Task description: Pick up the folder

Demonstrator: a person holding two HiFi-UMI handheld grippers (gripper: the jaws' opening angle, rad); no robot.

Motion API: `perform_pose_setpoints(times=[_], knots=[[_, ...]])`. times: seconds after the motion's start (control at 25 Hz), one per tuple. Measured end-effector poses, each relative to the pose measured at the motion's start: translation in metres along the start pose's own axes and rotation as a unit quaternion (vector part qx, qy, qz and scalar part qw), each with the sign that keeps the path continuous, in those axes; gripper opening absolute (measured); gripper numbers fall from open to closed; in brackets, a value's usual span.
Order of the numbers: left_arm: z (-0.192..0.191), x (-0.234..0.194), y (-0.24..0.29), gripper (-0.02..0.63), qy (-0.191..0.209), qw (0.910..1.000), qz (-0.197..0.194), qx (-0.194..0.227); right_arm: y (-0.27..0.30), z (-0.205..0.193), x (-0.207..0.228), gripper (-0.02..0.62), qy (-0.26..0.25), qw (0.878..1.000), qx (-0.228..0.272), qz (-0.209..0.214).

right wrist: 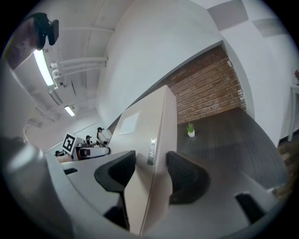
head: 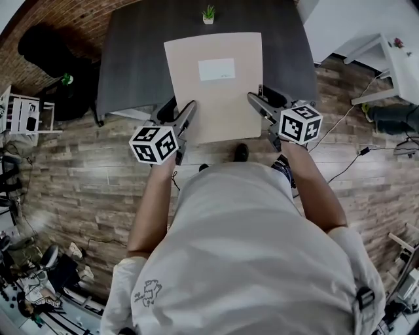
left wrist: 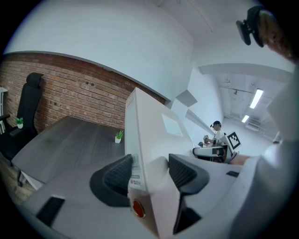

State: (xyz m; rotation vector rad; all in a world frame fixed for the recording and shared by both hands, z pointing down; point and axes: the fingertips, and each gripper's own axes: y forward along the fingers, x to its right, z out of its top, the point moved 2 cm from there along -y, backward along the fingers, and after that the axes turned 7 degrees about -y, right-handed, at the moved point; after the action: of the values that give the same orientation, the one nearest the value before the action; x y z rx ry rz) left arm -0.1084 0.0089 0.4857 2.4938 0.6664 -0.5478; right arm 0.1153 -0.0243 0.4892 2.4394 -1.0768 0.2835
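Note:
A beige folder [head: 216,85] with a white label hangs above the near part of the dark table [head: 131,59], gripped at both near corners. My left gripper [head: 185,116] is shut on its left edge, and the left gripper view shows the folder [left wrist: 149,140] wedged between the black pads [left wrist: 117,175]. My right gripper [head: 255,105] is shut on the right edge; in the right gripper view the folder [right wrist: 149,149] stands edge-on between the pads [right wrist: 184,175]. The opposite gripper shows beyond the folder in each gripper view.
A small potted plant [head: 208,14] stands at the table's far edge. A black office chair [head: 46,49] sits at the left by the brick wall. White furniture [head: 386,59] and cables lie on the wooden floor to the right.

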Motion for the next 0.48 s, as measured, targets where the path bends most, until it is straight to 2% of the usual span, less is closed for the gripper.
perform_pose_setpoints(times=[0.48], knots=[[-0.015,-0.029,-0.088,0.252,0.011,0.9997,-0.022,0.002,0.002,-0.029,-0.097,0.224,-0.015,1.000,0.018,-0.021]])
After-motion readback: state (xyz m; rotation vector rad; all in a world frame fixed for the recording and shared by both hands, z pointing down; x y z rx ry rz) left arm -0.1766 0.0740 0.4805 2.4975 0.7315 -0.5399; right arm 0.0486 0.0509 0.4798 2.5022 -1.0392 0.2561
